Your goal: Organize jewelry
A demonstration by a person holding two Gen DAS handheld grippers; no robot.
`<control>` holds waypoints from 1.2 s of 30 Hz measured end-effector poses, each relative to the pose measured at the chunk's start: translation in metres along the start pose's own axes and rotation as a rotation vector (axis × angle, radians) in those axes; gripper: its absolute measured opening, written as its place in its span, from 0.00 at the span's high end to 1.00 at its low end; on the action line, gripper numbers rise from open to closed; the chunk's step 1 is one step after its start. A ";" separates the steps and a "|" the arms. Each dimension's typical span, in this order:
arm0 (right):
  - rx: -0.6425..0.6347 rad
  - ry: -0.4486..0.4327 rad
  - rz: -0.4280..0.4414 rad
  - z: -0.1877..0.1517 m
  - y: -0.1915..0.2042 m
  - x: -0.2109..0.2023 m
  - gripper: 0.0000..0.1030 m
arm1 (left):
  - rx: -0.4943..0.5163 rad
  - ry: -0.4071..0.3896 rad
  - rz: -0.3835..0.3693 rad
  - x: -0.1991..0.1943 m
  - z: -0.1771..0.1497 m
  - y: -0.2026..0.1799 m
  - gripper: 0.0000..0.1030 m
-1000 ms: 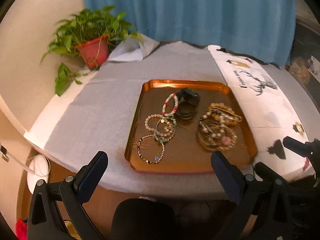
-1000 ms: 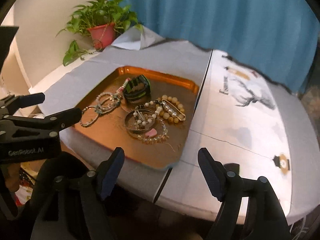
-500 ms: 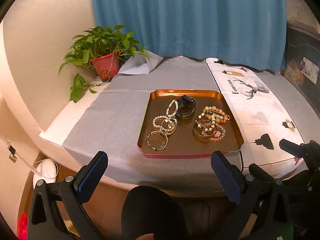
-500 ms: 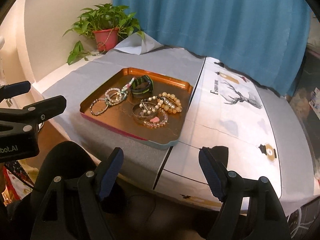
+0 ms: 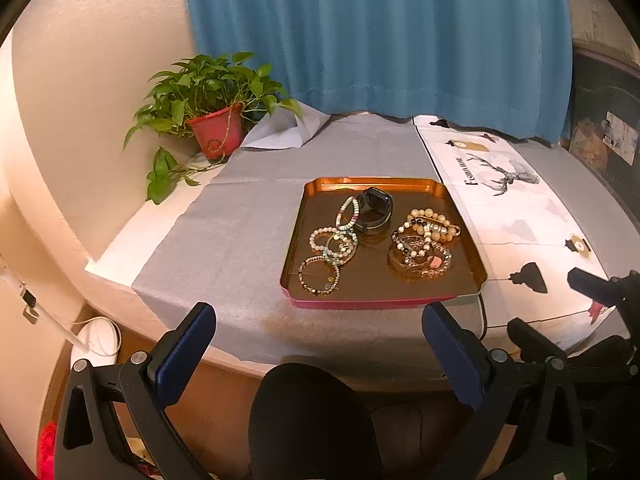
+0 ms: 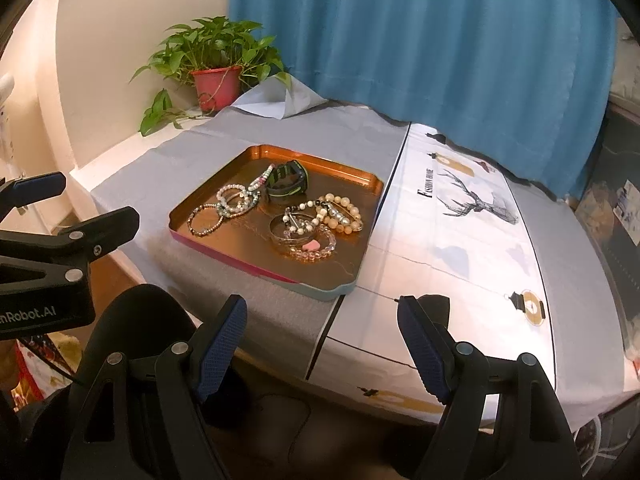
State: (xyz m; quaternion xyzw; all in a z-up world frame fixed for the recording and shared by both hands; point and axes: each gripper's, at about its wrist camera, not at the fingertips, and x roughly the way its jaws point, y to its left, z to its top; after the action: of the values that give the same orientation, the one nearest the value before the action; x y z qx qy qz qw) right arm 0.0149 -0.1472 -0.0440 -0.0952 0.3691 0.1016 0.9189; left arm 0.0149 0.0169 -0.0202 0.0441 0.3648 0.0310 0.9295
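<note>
Both grippers backed off from the table point(image 5: 248, 240): left gripper point(image 5: 320, 344) and right gripper point(image 6: 322, 334) spread wide, holding nothing. Ahead of them, tray point(image 5: 460, 216) holds all jewelry: bracelets point(image 5: 420, 248) clustered in two groups, watch point(image 5: 374, 210) behind. Fits sorted or still to sort.

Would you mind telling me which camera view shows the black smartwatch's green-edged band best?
The right wrist view: the smartwatch sits side-on in the copper tray, showing the band's green edge. The left wrist view shows the smartwatch mostly from its dark face end, green barely visible.
</note>
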 end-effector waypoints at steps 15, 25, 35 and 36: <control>-0.001 0.001 -0.002 0.000 0.003 -0.001 0.24 | 0.003 0.000 -0.007 -0.001 -0.003 -0.001 0.00; -0.002 -0.001 -0.004 0.000 0.004 -0.001 0.24 | 0.004 -0.001 -0.006 -0.002 -0.003 -0.001 0.00; -0.006 -0.001 -0.006 -0.001 0.005 -0.003 0.24 | 0.002 0.000 -0.005 -0.003 -0.003 -0.002 0.00; -0.004 -0.001 -0.005 -0.001 0.005 -0.002 0.24 | 0.002 0.000 -0.005 -0.003 -0.004 -0.002 0.00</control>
State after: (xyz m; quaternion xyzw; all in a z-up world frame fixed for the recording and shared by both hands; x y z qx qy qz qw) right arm 0.0114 -0.1426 -0.0432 -0.0982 0.3683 0.1000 0.9191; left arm 0.0102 0.0151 -0.0208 0.0442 0.3651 0.0284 0.9295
